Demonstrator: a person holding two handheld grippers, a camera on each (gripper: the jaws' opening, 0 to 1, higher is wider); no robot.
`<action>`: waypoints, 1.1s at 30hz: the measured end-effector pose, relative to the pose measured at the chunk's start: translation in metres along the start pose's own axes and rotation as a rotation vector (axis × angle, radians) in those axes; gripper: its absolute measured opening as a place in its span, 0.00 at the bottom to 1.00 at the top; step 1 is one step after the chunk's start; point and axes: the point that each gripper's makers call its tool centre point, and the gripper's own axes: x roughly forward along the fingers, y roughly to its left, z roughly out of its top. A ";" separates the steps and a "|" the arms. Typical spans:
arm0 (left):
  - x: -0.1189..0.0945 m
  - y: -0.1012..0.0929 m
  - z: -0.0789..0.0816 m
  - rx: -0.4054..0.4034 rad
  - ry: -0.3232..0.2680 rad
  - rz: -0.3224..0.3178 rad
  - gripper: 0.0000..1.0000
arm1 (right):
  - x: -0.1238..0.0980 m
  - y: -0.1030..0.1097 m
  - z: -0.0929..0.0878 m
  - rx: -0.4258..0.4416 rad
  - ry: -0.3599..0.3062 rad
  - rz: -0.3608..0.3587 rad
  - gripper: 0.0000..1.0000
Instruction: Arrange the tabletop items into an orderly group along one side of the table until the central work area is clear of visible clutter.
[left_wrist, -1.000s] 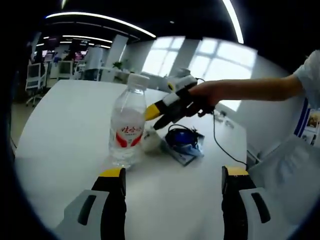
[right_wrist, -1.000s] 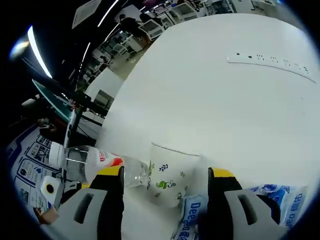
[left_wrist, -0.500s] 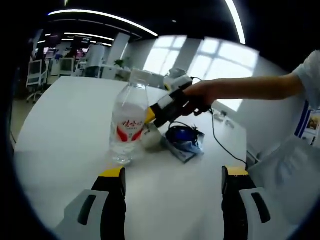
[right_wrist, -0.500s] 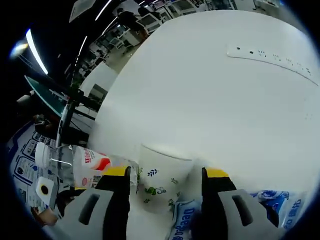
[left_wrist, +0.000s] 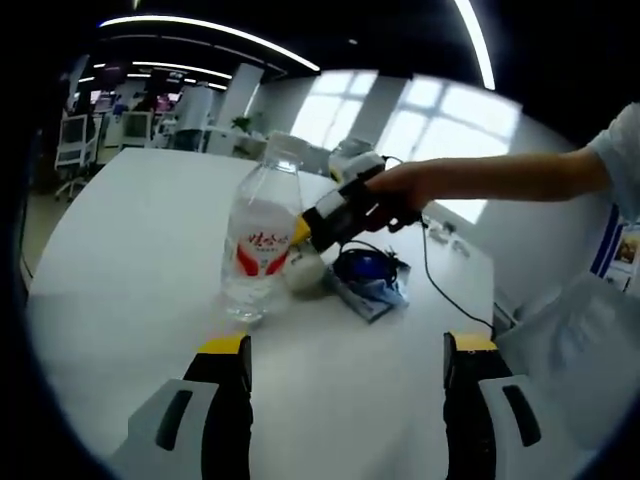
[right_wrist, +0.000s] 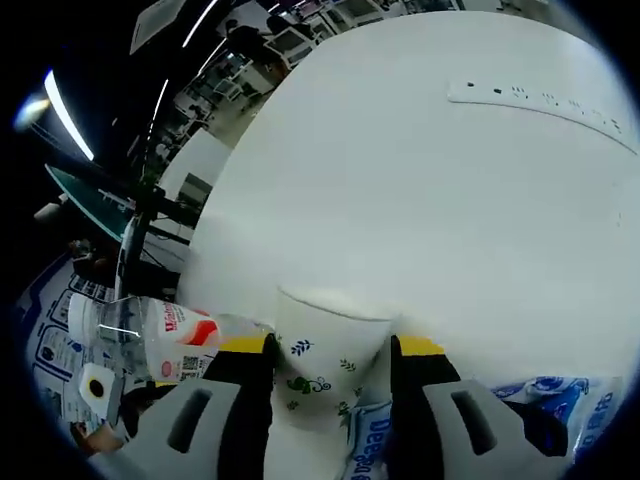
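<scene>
A clear water bottle (left_wrist: 258, 250) with a red label stands on the white table (left_wrist: 130, 230). Just behind it is a small white cup (left_wrist: 305, 270) with a blue leaf print. My right gripper (left_wrist: 305, 240), held by a person's hand, reaches in from the right onto that cup. In the right gripper view the cup (right_wrist: 325, 345) sits between the jaws, which press both its sides; my right gripper (right_wrist: 330, 345) is shut on it. The bottle (right_wrist: 165, 325) shows to its left. My left gripper (left_wrist: 347, 350) stays open, short of the bottle, holding nothing.
A blue printed pack (left_wrist: 370, 290) with a dark coiled cable (left_wrist: 362, 265) on it lies right of the cup; the pack (right_wrist: 545, 400) also shows below my right jaws. A white power strip (right_wrist: 540, 100) lies farther across the table (right_wrist: 420, 200). Office desks stand beyond.
My right gripper's jaws have narrowed step by step onto the cup's sides. The left gripper and the bottle have hardly moved.
</scene>
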 end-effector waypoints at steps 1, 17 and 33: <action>0.000 0.000 0.000 -0.001 0.000 0.001 0.75 | 0.000 0.000 0.001 0.007 -0.003 0.003 0.40; 0.000 0.000 0.001 -0.011 -0.009 0.000 0.75 | -0.007 0.003 0.007 0.089 -0.075 0.051 0.38; 0.007 -0.004 0.009 -0.024 -0.033 -0.012 0.71 | -0.030 0.013 -0.001 0.068 -0.159 0.110 0.37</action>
